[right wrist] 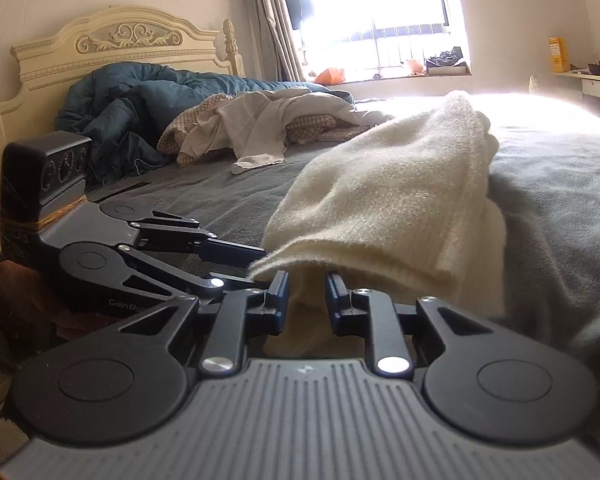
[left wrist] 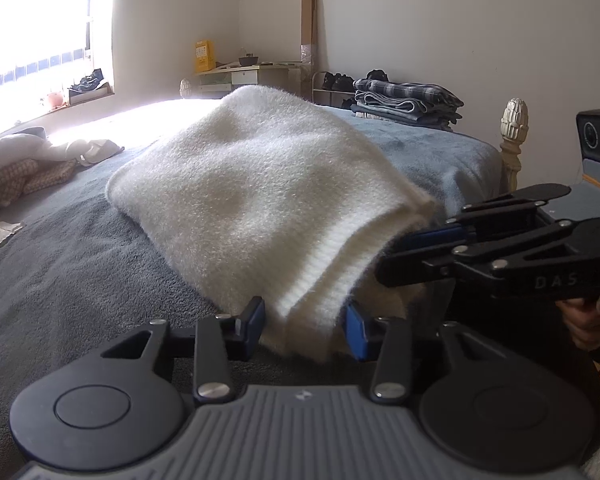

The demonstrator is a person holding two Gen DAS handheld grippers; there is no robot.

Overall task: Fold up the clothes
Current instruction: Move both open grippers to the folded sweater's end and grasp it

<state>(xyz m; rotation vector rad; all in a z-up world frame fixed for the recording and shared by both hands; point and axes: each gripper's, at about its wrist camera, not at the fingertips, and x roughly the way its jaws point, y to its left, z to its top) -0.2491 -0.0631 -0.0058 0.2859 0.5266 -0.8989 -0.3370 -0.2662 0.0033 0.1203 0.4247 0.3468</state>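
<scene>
Low in the left wrist frame, the left gripper is sitting with its jaws spread around the ribbed hem of the cream sweater, which is lying folded mid-frame on the grey blanket. From the right edge, the right gripper is reaching under that hem; its jaws look parted, perhaps loosely. Folded clothes are stacking up at upper right; sunlight is flooding the window.

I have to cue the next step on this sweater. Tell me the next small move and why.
Probably close both grippers on the hem. The left gripper and right gripper each stand open around the near ribbed edge of the cream sweater, which lies half folded on the grey bed cover; neither grips it yet.
</scene>
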